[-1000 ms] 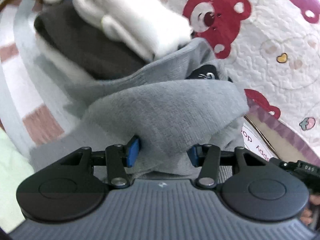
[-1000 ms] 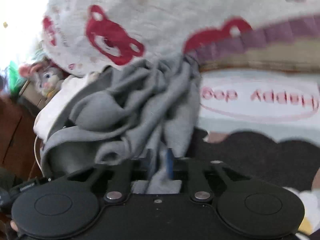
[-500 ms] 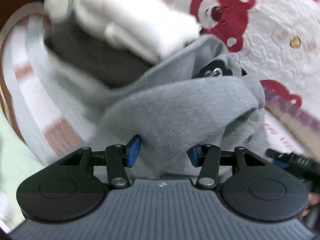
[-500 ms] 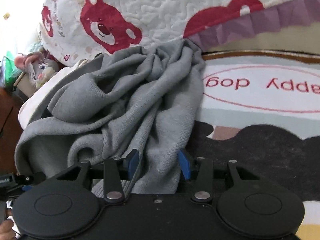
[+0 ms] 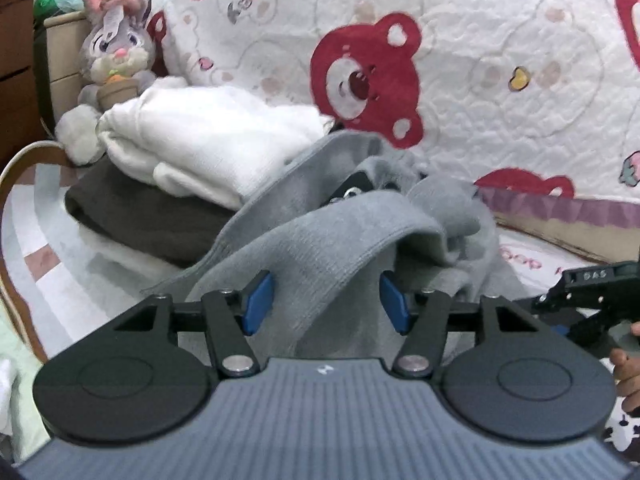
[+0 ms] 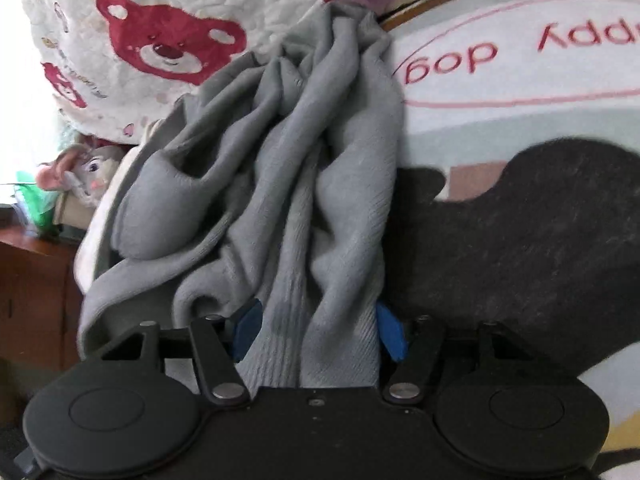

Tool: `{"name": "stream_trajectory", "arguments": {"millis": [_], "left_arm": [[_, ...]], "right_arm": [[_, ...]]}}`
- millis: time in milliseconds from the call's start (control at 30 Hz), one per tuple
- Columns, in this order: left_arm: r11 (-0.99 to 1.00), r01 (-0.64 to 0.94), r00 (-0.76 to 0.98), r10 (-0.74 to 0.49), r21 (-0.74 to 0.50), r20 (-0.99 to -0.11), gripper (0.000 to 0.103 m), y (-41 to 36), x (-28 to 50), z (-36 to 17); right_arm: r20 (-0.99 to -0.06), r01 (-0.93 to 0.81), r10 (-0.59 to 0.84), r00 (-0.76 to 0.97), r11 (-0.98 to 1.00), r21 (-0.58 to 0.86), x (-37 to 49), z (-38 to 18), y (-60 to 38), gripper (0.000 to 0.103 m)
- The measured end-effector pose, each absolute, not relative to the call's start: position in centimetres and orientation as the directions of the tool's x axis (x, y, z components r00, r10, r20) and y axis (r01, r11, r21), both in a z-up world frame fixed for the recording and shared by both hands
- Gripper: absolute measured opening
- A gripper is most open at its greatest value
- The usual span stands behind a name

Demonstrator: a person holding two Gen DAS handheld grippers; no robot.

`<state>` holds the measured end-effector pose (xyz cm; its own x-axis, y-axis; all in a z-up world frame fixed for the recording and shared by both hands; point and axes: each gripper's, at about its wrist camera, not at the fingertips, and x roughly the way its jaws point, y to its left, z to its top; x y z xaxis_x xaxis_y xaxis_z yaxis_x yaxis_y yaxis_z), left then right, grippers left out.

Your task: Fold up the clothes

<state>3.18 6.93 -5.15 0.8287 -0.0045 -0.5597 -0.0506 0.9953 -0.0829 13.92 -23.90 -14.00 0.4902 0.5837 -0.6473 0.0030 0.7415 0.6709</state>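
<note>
My left wrist view faces the bear quilt [image 5: 500, 60] closely; my right wrist view looks down at the rug [image 6: 520, 128]. Both share the grey garment [image 5: 344, 240] [image 6: 288, 168].

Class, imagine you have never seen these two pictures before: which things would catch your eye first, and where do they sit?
First, the crumpled grey garment bunched mid-frame, running between the open blue pads of the right gripper and of the left gripper. Next, the white quilt with red bears behind it. Then the plush rabbit at upper left, above a stack of folded white and dark clothes.
</note>
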Motion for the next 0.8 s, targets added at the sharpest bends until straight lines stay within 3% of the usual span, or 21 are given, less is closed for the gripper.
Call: {"name": "stream_trajectory", "arguments": {"millis": [200,367,500,533,567,600,667,800], "left_arm": [[0.993,-0.111,0.815,0.111,0.036,-0.569,0.058,6.6,3.2,-5.7],[0.990,-0.120,0.805,0.137,0.069,-0.577,0.058,7.0,4.0,-6.7],[0.988,-0.122,0.789,0.156,0.099,-0.595,0.075,7.2,5.7,-7.3],[0.987,-0.122,0.784,0.158,0.101,-0.601,0.079,7.3,6.1,-7.5],[0.990,-0.121,0.777,0.143,0.077,-0.614,0.079,7.7,6.7,-7.4],[0.991,-0.121,0.769,0.126,0.051,-0.626,0.079,8.1,7.2,-7.4],[0.994,-0.102,0.768,0.101,0.035,-0.633,0.066,8.5,7.6,-7.2],[1.000,-0.028,0.794,0.024,0.003,-0.608,0.043,8.4,6.6,-5.4]], "right_arm": [[-0.622,0.036,0.640,0.451,0.683,0.730,15.0,-14.9,-24.3,0.068],[-0.593,0.001,0.662,0.459,0.667,0.745,17.3,-15.2,-22.7,0.070],[-0.582,-0.043,0.660,0.476,0.678,0.734,19.5,-15.1,-20.8,0.071],[-0.585,-0.075,0.660,0.472,0.691,0.719,20.0,-14.8,-20.2,0.055],[-0.586,-0.108,0.660,0.470,0.702,0.704,20.4,-14.5,-19.6,0.030],[-0.573,-0.142,0.660,0.485,0.706,0.693,20.2,-13.6,-19.3,0.023],[-0.544,-0.208,0.663,0.514,0.711,0.671,19.6,-11.9,-18.8,0.021],[-0.345,-0.197,0.707,0.618,0.563,0.802,15.6,-7.6,-21.1,0.019]]}}
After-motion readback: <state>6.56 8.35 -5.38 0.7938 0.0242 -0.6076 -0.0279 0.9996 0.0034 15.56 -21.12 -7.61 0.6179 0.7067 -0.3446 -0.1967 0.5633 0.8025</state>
